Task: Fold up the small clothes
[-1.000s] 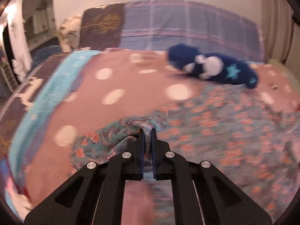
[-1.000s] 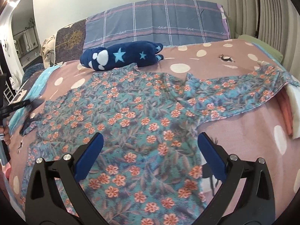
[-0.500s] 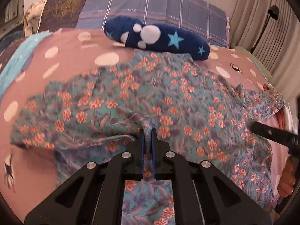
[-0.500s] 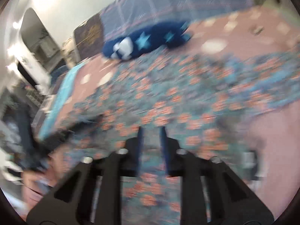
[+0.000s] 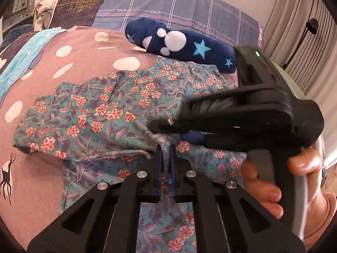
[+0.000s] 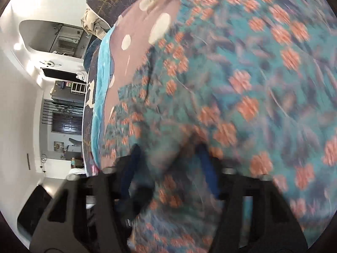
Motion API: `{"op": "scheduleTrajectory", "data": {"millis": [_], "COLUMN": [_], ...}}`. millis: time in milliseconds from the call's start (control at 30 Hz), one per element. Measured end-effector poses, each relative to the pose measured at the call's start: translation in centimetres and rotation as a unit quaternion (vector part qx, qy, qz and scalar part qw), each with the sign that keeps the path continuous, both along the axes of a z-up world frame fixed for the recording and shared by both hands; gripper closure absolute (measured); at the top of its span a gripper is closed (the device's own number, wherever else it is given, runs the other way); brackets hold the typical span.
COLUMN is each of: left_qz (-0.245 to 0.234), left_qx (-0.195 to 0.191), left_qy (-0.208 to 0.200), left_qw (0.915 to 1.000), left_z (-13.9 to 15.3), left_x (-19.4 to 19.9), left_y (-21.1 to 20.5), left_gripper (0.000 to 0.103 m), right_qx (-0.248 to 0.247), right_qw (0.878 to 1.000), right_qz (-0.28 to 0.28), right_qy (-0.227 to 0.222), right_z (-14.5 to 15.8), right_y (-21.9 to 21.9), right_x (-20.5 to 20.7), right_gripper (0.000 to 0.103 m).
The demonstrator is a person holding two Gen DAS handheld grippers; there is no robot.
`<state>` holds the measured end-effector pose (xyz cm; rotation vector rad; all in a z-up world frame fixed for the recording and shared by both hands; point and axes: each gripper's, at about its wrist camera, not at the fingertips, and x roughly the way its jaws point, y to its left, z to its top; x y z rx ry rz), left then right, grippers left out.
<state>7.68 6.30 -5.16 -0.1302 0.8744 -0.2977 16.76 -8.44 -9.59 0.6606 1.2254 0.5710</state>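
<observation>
1. Your left gripper (image 5: 165,147) is pinching a bunched fold of the floral garment (image 5: 109,113) between its blue-padded fingers, which stand almost pressed together. In the left wrist view the thin teal cloth, printed with orange flowers and grey leaves, lies rumpled on a pink polka-dot bedspread (image 5: 69,63). A plush navy pillow (image 5: 181,44) with stars and a white paw print lies just behind the garment. Only this view shows your right gripper (image 5: 166,124) from the side, reaching in from the right just above the left one, with your right hand (image 5: 294,177) on its handle.

2. Your right gripper (image 6: 166,164) has its blue pads spread, cloth humped up between them. The right wrist view is tilted and blurred; the floral garment (image 6: 252,73) fills it, and only here a room with dark furniture shows at left.
</observation>
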Motion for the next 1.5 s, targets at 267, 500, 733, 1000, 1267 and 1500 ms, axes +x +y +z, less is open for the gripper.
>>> {"op": "scheduleTrajectory", "data": {"millis": [267,500,733,1000,1267,1500], "left_qz": [-0.052,-0.138,-0.15,-0.012,0.164,0.146], "left_qx": [-0.048,-0.05,-0.028,0.042,0.13,0.094], "left_qy": [-0.045,-0.032,-0.013,-0.05,0.036,0.031], "left_qw": [0.9965,0.9886,0.9881,0.9978,0.9773,0.9843], "left_z": [4.9,6.1,4.2,2.7,-3.2,-3.5], "left_x": [1.3,2.3,1.8,1.6,2.7,2.8], "left_y": [-6.0,-16.1,-18.2,-5.3,9.1,10.1], "left_gripper": [0.096,0.096,0.067,0.054,0.053,0.068], "right_qx": [-0.051,-0.129,-0.165,-0.177,-0.141,-0.283], "right_qw": [0.982,0.962,0.959,0.958,0.979,0.947], "right_qz": [-0.063,-0.131,-0.164,-0.187,-0.066,-0.101], "right_qy": [-0.168,-0.203,-0.163,-0.126,-0.135,-0.113], "right_z": [9.5,10.6,6.3,2.5,1.9,0.6], "right_y": [-7.1,-15.1,-20.4,-22.5,-18.0,-16.2], "right_x": [-1.0,-2.9,-2.5,-4.2,-7.3,-7.4], "right_gripper": [0.1,0.1,0.099,0.081,0.079,0.093]}}
